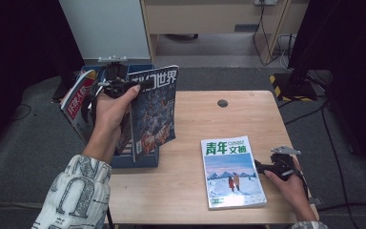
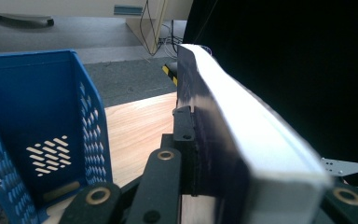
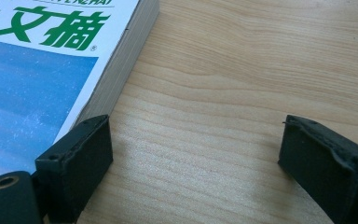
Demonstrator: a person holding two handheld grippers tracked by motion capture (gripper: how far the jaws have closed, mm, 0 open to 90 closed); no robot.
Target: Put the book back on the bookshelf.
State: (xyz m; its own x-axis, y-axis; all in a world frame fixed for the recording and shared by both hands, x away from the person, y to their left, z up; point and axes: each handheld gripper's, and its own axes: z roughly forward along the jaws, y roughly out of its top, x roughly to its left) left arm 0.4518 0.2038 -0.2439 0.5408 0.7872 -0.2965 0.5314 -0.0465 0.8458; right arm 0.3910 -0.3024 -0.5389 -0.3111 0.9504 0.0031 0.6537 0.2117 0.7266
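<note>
Right gripper (image 1: 263, 167) rests at the table's (image 1: 248, 114) near right edge, jaws spread apart, empty, just beside the flat magazine (image 1: 232, 172). Farther off, left gripper (image 1: 138, 87) is clamped on the dark-covered magazine (image 1: 153, 112), held upright above the blue file box (image 2: 51, 140) at the far left edge.

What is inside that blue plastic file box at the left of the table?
In the blue file box a red-and-white magazine leans at its left end. The left tongs hold a dark-covered magazine upright over it. That magazine and the hand cover the box's floor.
</note>
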